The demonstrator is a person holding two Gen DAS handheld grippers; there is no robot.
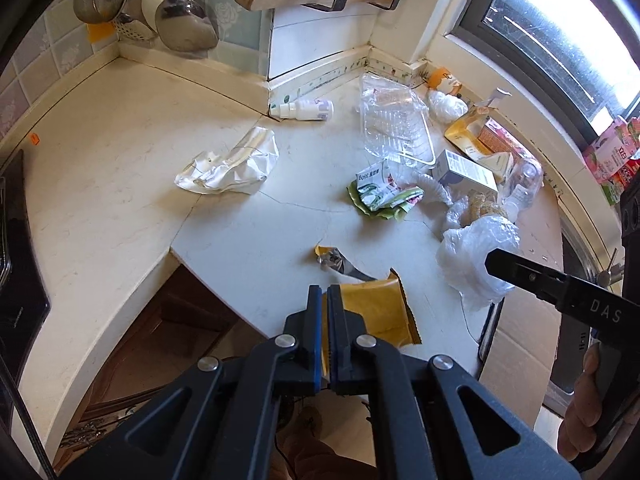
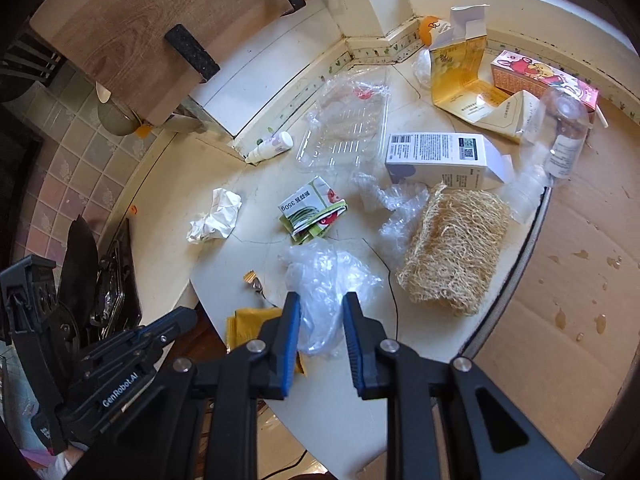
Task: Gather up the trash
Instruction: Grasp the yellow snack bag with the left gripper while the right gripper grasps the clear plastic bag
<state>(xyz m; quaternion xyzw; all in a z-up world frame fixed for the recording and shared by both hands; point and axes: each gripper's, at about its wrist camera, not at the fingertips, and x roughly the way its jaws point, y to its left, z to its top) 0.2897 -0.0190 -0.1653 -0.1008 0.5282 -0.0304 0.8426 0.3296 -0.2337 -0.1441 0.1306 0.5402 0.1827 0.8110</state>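
Left gripper (image 1: 324, 292) pressed together, seemingly pinching the limp yellow wrapper (image 1: 380, 312). Right gripper (image 2: 321, 304) part-spread around flimsy, slippery plastic bag (image 2: 328, 280); pinch bunched folds at twelve o'clock.

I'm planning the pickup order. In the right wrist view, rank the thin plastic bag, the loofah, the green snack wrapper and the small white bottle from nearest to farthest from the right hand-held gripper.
1. Thin plastic bag, between the right hand-held gripper fingers.
2. Loofah, to the right.
3. Green snack wrapper, straight ahead; close to the loofah's rank.
4. Small white bottle, far back by the wall.
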